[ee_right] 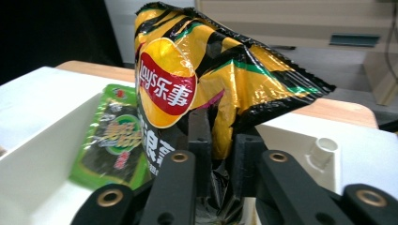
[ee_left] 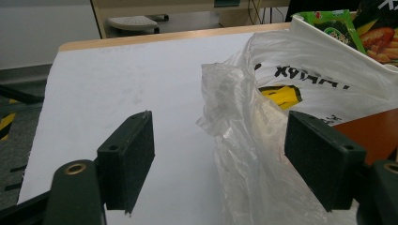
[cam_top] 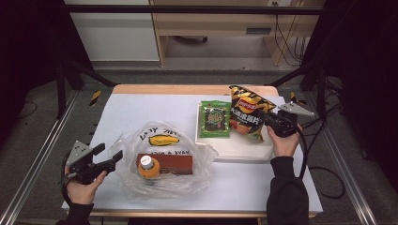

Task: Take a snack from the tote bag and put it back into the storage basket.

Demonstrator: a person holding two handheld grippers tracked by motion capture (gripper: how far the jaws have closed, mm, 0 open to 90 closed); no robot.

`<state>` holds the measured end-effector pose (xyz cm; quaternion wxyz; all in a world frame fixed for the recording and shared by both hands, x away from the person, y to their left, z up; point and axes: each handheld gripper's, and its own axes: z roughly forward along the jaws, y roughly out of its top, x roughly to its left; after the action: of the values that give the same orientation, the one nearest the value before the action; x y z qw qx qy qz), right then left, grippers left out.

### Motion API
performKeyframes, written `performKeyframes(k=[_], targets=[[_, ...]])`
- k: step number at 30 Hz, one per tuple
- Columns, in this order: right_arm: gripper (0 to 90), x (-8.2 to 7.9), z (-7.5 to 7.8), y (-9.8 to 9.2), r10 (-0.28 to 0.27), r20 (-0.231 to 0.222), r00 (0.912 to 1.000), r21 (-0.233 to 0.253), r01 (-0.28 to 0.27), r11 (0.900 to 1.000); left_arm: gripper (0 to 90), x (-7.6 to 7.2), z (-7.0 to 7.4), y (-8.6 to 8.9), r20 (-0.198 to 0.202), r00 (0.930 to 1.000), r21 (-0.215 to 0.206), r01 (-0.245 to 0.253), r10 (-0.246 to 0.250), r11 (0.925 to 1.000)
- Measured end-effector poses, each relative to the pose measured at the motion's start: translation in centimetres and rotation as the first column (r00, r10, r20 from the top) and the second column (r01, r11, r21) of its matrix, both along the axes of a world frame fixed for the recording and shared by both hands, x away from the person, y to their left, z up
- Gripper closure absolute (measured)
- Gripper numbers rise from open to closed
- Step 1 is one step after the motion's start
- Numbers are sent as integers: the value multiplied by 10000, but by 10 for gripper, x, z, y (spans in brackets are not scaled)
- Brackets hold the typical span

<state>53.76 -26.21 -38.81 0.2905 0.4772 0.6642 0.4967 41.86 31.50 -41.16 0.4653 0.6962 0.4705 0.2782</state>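
A yellow and black chip bag (cam_top: pixel 247 111) (ee_right: pixel 197 89) is pinched at its right edge by my right gripper (cam_top: pixel 268 120) (ee_right: pixel 221 147), which is shut on it above the white tray (cam_top: pixel 244 151). A green snack packet (cam_top: pixel 215 119) (ee_right: pixel 112 140) lies flat in the tray to its left. A clear plastic bag (cam_top: pixel 162 159) (ee_left: pixel 263 122) with a yellow print holds an orange-capped bottle (cam_top: pixel 149 166) and a brown box (cam_top: pixel 171 163). My left gripper (cam_top: pixel 109 155) (ee_left: pixel 230 164) is open at the bag's left edge, with crumpled plastic between its jaws but not clamped.
A white sheet (cam_top: pixel 136 110) covers the wooden table, bare at the back left. The tray's rim (ee_right: pixel 33 159) rises around the packets. Metal frame rails (cam_top: pixel 42 154) run along both table sides, and a cable (cam_top: pixel 312 159) trails from the right gripper.
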Motion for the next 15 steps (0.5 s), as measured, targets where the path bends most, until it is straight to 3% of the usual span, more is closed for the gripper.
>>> performKeyframes(k=[6, 15], targets=[[696, 10, -5, 2, -732, 400, 9965, -286, 743, 9968, 241, 0, -1, 0, -35, 10000, -20, -1, 1, 10000], [438, 17, -10, -1, -1627, 563, 9851, -652, 1662, 9839, 241, 1, -2, 1, -75, 10000, -47, -33, 32, 10000]])
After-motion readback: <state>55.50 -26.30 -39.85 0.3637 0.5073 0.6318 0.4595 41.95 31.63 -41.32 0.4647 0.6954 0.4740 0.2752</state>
